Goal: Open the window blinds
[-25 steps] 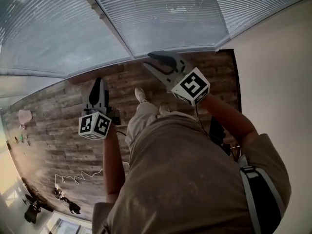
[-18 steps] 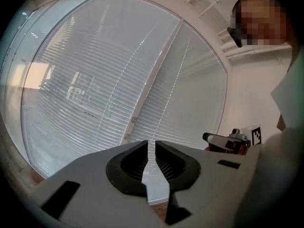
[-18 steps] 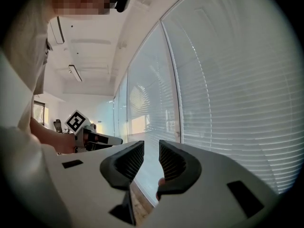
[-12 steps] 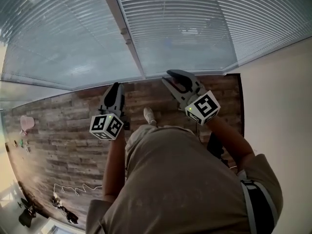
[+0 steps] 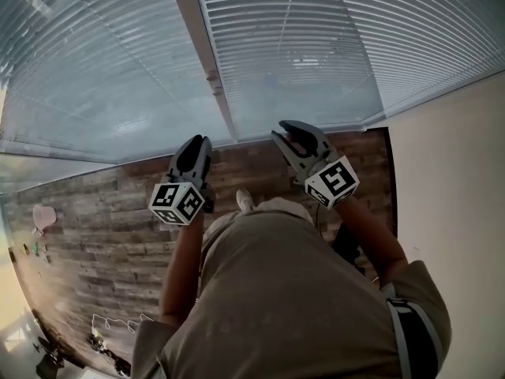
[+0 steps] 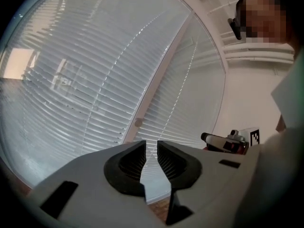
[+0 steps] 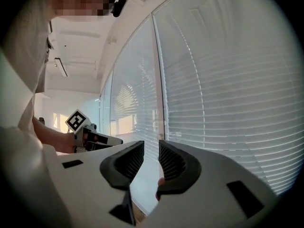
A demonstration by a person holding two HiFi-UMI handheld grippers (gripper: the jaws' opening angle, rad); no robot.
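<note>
White slatted blinds hang flat over two window panes, the left blind (image 5: 102, 61) and the right blind (image 5: 316, 46), with a white frame post (image 5: 201, 54) between them. My left gripper (image 5: 197, 142) points at the foot of the post. Its jaws have just been opening and now stand a narrow gap apart with nothing between them (image 6: 151, 144). My right gripper (image 5: 289, 129) points at the lower edge of the right blind, with a narrow gap and nothing held (image 7: 151, 144). Neither gripper touches the blinds. A small round knob (image 6: 137, 122) sits on the post.
A white wall (image 5: 458, 172) closes the right side beside the right blind. Below is a wood-plank floor (image 5: 95, 212) with a white cable (image 5: 118, 322) at the lower left. The person's torso and a shoe (image 5: 245, 200) fill the middle foreground.
Both grippers and the person have moved closer to the window. The blinds now fill more of the head view, and the grippers' tips reach the blinds' lower edge.
</note>
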